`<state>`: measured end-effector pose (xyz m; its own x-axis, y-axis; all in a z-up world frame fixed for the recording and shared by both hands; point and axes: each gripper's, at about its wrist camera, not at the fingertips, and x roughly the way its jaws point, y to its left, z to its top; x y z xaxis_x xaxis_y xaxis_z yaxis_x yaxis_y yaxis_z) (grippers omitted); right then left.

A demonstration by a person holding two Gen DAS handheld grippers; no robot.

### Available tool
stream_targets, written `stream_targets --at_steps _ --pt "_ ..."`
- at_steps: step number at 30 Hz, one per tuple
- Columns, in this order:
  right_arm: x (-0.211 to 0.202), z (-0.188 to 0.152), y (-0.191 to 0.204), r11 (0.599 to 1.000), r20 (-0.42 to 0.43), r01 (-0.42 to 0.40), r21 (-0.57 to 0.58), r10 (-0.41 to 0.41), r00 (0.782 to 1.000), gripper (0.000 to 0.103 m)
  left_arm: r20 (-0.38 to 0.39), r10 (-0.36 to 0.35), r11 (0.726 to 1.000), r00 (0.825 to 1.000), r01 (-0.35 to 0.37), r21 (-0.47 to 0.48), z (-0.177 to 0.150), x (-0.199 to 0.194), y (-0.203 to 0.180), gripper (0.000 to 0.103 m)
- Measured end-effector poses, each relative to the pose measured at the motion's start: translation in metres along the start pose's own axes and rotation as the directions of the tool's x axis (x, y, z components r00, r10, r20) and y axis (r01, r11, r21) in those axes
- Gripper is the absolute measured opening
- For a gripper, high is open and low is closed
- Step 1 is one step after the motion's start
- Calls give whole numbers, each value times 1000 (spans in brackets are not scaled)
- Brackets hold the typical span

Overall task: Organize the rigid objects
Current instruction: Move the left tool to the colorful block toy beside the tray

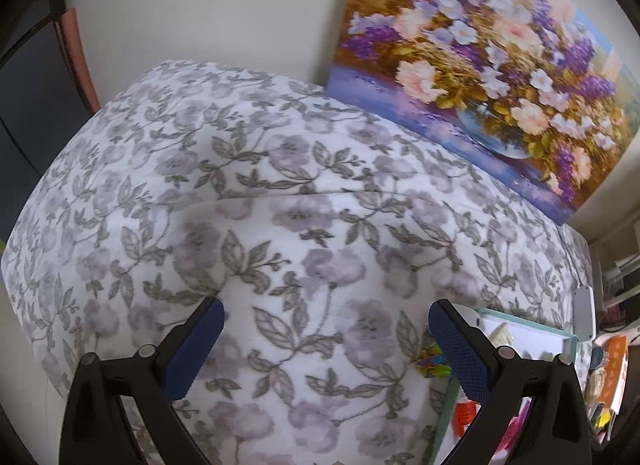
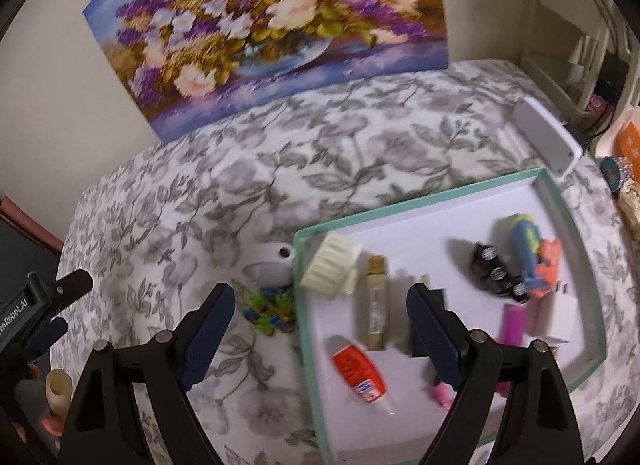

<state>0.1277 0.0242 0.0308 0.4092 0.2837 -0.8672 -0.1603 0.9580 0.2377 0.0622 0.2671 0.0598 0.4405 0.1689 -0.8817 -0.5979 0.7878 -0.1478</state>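
Observation:
A shallow white box with a mint rim (image 2: 560,201) lies on the floral bedspread and holds small items: a cream ridged piece (image 2: 330,267), a tan tube (image 2: 376,307), an orange glue bottle (image 2: 360,371), dark bottles (image 2: 498,273), a blue-and-orange toy (image 2: 528,253) and a purple tube (image 2: 512,323). Left of the box lie a colourful clip cluster (image 2: 270,309) and a white object (image 2: 272,265). My right gripper (image 2: 320,329) hangs open over the box's left rim. My left gripper (image 1: 326,345) is open above bare bedspread, with the box corner (image 1: 532,331) at its right.
A flower painting (image 2: 272,29) leans against the wall behind the bed. A white device (image 2: 548,137) lies beyond the box. Shelves and clutter (image 2: 624,153) stand at the right. The other gripper (image 2: 44,301) and a hand show at the left edge. Bedspread (image 1: 260,185) stretches far left.

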Motion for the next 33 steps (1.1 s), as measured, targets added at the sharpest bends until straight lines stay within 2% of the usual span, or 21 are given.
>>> stream_targets --at_steps 3,7,16,25,33 --pt "13 -5 9 1000 -32 -3 -24 2 999 88 -11 20 1000 1000 -21 -13 0 7 10 103" --pt "27 -9 8 999 -65 23 -26 -25 998 88 -63 21 1000 998 -22 -22 -2 27 15 103" --pt "35 -9 -4 998 -86 61 -9 -61 994 88 -183 -9 1000 983 8 -3 -22 73 -11 103" --pt "28 -1 -29 993 -65 109 38 -106 992 88 -211 -37 997 977 51 61 -33 82 -40 103" --pt "25 1 -42 991 -63 112 68 -107 992 88 -218 -68 991 974 92 101 -40 82 -61 103"
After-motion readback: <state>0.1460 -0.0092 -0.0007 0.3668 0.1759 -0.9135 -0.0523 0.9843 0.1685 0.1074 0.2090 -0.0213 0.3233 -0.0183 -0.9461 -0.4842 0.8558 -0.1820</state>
